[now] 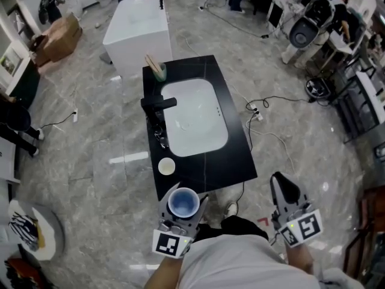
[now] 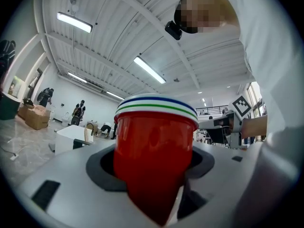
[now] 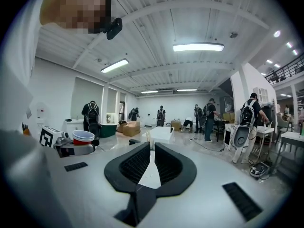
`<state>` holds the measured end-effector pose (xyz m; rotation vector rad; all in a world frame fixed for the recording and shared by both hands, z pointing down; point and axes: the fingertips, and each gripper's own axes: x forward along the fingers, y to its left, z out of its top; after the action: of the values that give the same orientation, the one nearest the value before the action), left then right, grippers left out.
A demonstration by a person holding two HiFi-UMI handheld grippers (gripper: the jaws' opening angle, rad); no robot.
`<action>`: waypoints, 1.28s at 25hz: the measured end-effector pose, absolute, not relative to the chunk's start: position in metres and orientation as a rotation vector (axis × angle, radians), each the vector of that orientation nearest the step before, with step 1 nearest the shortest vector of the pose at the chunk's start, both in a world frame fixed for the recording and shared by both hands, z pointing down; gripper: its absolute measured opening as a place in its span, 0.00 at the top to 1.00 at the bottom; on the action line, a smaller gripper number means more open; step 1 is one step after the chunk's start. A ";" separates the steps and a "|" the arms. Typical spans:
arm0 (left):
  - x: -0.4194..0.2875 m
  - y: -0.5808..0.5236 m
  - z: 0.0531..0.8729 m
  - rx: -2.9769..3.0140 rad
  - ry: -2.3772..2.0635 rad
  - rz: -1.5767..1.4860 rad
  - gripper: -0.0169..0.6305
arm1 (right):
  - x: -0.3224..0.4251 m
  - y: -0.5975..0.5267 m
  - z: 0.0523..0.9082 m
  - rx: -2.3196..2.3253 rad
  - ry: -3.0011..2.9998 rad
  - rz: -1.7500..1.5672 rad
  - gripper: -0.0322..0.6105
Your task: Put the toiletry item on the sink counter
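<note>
1. The left gripper [image 1: 183, 198] grips an upright red cup [image 1: 183, 205] between its jaws, just short of the counter's [image 1: 236, 156] near edge.
2. The right gripper [image 1: 283, 183] has its jaws drawn together, with nothing in them.
3. A small white dish [image 1: 166, 166] sits near the counter's near-left corner.
4. A black tap [image 1: 157, 103] stands at the left edge, beside the white basin [image 1: 194, 125].

Cup [image 2: 156, 146] base hidden btwn jaws; items [image 1: 159, 137] by faucet [image 1: 157, 103] too small to ID.
</note>
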<state>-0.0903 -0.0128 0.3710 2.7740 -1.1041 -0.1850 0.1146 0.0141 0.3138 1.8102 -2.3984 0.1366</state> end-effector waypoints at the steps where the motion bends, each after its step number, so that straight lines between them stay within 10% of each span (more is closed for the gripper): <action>1: -0.087 -0.013 0.370 2.771 -1.108 -0.182 0.51 | 0.117 0.012 0.313 1.804 -2.406 0.139 0.87; 32: -0.022 -0.060 0.403 2.700 -1.295 -0.132 0.51 | 0.170 -0.038 0.326 1.517 -2.685 0.326 0.87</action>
<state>-0.0217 -0.0604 0.4027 2.6996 -1.2945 -0.1317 0.1698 -0.0381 0.3256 1.5174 -2.6853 0.3261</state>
